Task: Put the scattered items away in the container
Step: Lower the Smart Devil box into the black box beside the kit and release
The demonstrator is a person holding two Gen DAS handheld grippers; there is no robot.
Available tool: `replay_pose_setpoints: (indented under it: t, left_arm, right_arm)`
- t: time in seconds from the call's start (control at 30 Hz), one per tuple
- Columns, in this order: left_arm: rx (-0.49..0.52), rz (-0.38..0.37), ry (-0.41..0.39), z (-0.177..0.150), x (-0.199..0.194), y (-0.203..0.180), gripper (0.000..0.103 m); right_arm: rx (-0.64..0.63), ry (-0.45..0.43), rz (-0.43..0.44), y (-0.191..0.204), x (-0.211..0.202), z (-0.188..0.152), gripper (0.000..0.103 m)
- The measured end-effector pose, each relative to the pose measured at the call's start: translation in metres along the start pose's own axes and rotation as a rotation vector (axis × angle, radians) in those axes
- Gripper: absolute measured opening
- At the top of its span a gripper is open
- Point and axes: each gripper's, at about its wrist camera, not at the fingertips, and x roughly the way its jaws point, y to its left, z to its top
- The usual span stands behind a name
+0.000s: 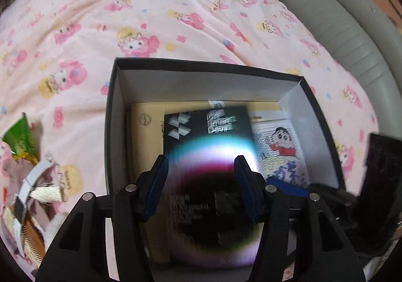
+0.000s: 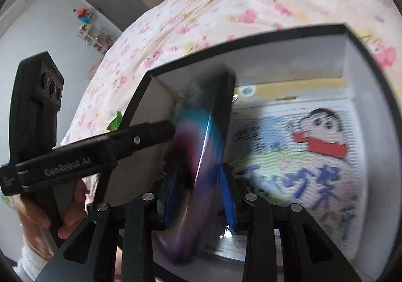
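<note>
Gripping a dark iridescent box [image 1: 213, 181] by its two side edges, the left gripper [image 1: 202, 179] holds it over the open black container [image 1: 201, 67] on the pink cartoon bedspread [image 1: 150, 10]. A cartoon-printed packet [image 1: 281, 151] lies inside at right; a green packet [image 1: 18, 136] lies left on the bed.

Right wrist view: the right gripper [image 2: 198, 196] clamps the same box [image 2: 201, 131] edge-on, inside the container [image 2: 251, 41].

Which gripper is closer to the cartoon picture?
Right. The right gripper holds the black book just beside the cartoon picture; the left gripper grips it farther off.
</note>
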Motion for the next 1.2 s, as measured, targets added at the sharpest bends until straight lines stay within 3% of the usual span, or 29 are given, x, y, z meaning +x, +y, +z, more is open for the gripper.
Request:
replay_pose_setpoints:
  t: [0.07, 0.13, 0.23, 0.33, 0.4, 0.5, 0.7, 0.73, 0.87, 0.9, 1.0, 1.1, 1.2]
  left_arm:
    - [0.039, 0.049, -0.028, -0.007, -0.004, -0.008, 0.055]
    - [0.084, 0.009, -0.011, -0.009, 0.0, -0.019, 0.055]
    - [0.143, -0.048, 0.028, -0.008, 0.013, -0.039, 0.055]
    - [0.209, -0.026, 0.087, -0.006, 0.031, -0.056, 0.051]
    - [0.224, 0.004, 0.134, -0.005, 0.044, -0.06, 0.051]
    - [0.216, 0.096, 0.158, -0.004, 0.049, -0.053, 0.053]
    - [0.188, 0.153, 0.196, -0.005, 0.05, -0.025, 0.053]
    - [0.185, 0.137, 0.22, -0.006, 0.053, -0.022, 0.045]
    - [0.11, -0.01, 0.228, 0.002, 0.048, -0.018, 0.045]
    - [0.109, -0.011, 0.203, 0.006, 0.046, -0.019, 0.045]
    - [0.092, 0.084, 0.134, 0.029, 0.049, -0.017, 0.045]
    - [0.004, 0.122, 0.139, 0.053, 0.065, -0.001, 0.045]
    - [-0.002, 0.147, 0.141, 0.067, 0.08, 0.004, 0.045]
  right_arm:
    - [0.024, -0.047, 0.028, -0.009, -0.014, 0.001, 0.029]
    - [0.043, -0.107, 0.014, -0.018, -0.03, 0.003, 0.029]
    - [-0.012, -0.156, -0.162, -0.018, -0.039, 0.002, 0.029]
    - [-0.119, -0.149, -0.386, -0.01, -0.028, -0.006, 0.028]
    - [-0.164, -0.138, -0.455, -0.008, -0.023, -0.01, 0.029]
    - [-0.149, -0.114, -0.43, -0.016, -0.022, -0.01, 0.029]
    - [-0.1, -0.105, -0.359, -0.019, -0.019, -0.005, 0.028]
    - [-0.104, -0.109, -0.359, -0.019, -0.02, -0.004, 0.028]
    - [-0.102, -0.103, -0.334, -0.021, -0.02, 0.001, 0.028]
    - [-0.097, -0.095, -0.32, -0.022, -0.018, 0.007, 0.028]
    - [-0.092, -0.071, -0.295, -0.021, -0.015, 0.031, 0.029]
    - [-0.07, -0.085, -0.261, -0.017, -0.016, 0.041, 0.029]
    - [-0.037, -0.088, -0.233, -0.021, -0.017, 0.033, 0.029]
